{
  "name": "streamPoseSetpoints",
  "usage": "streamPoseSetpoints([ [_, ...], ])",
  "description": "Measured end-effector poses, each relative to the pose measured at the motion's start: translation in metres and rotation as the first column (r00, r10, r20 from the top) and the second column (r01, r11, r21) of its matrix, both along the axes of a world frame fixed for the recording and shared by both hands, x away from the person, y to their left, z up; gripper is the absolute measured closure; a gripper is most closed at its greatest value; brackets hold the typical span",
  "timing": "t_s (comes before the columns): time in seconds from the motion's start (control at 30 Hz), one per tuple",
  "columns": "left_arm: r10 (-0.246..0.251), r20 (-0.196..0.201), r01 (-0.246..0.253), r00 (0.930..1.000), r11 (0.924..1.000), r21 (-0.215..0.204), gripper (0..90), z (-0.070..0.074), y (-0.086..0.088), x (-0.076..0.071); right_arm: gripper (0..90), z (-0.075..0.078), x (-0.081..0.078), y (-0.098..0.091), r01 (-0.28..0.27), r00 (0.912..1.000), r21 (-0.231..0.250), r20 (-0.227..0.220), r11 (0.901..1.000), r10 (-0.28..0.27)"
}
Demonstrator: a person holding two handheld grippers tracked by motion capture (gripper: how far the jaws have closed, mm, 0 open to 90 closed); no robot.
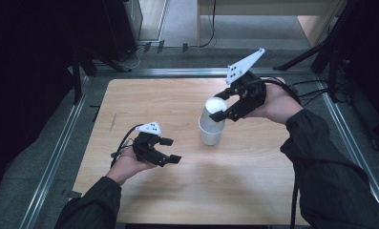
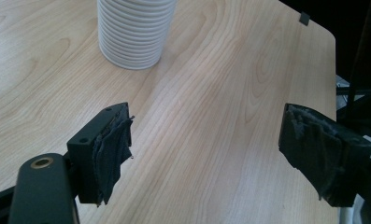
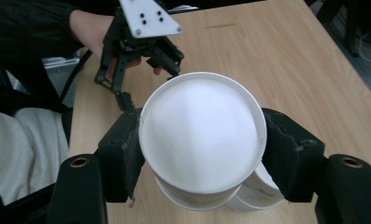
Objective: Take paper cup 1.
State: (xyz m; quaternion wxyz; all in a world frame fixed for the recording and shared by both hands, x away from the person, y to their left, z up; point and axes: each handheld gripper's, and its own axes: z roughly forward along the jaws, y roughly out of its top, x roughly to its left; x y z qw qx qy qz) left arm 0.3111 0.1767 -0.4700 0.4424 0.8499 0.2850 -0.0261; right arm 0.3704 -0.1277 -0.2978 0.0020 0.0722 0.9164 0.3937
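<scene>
A stack of white paper cups (image 1: 210, 132) stands on the wooden table (image 1: 168, 98), right of the middle. My right gripper (image 1: 221, 106) is shut on the top cup (image 1: 213, 106), which sits tilted and partly raised out of the stack. In the right gripper view both pads press the sides of this cup (image 3: 202, 121) just under its rim, with the cup below (image 3: 255, 191) showing beneath it. My left gripper (image 1: 170, 150) hovers low at the front left, open and empty. In the left gripper view its jaws stand wide apart, with the ribbed stack (image 2: 134, 30) ahead.
Metal rails (image 1: 58, 152) run along the table's left and right sides and its back edge. Dark stand legs (image 1: 316, 52) and cables lie on the floor behind. The person's sleeves (image 1: 330, 176) come in from the bottom.
</scene>
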Motion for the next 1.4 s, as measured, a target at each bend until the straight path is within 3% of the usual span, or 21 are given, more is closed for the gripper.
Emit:
streamPoseSetpoints([
  [0.17,-0.001,0.006,0.002,1.0,0.9998,-0.019,17.2,0.002,0.001,-0.001,35.2,-0.013,-0.008,-0.002,-0.018,0.9998,0.005,-0.013,0.9998,0.018],
  [0.27,0.004,0.007,-0.004,1.0,0.9987,-0.051,17.3,0.004,0.002,0.0,35.2,-0.027,-0.017,-0.004,-0.028,0.9992,0.042,-0.026,0.9987,0.029],
  [0.47,-0.011,0.015,0.012,0.9998,0.9986,-0.051,17.2,0.005,0.0,0.0,35.3,-0.047,-0.024,-0.005,-0.035,0.999,0.08,-0.024,0.9962,0.037],
  [0.67,-0.032,0.033,0.034,0.999,0.9977,-0.059,16.3,0.008,-0.004,0.0,35.3,-0.083,-0.027,-0.008,-0.028,0.9964,0.139,-0.075,0.9899,0.039],
  [0.87,-0.039,0.03,0.041,0.9988,0.9969,-0.068,15.9,0.008,-0.007,-0.001,35.4,-0.109,-0.032,-0.005,-0.03,0.9945,0.169,-0.093,0.9852,0.046],
  [1.23,-0.075,0.039,0.078,0.9964,0.9941,-0.076,15.9,0.009,-0.012,-0.003,35.4,-0.137,-0.036,-0.008,0.006,0.9933,0.244,-0.113,0.9698,0.023],
  [1.3,-0.079,0.033,0.081,0.9963,0.9941,-0.072,13.0,0.009,-0.014,-0.004,35.5,-0.142,-0.037,-0.008,0.012,0.9923,0.271,-0.122,0.9626,0.022],
  [1.4,-0.096,0.037,0.099,0.9947,0.9926,-0.071,11.2,0.011,-0.018,-0.005,35.5,-0.149,-0.038,-0.006,0.012,0.9925,0.275,-0.12,0.9613,0.022],
])
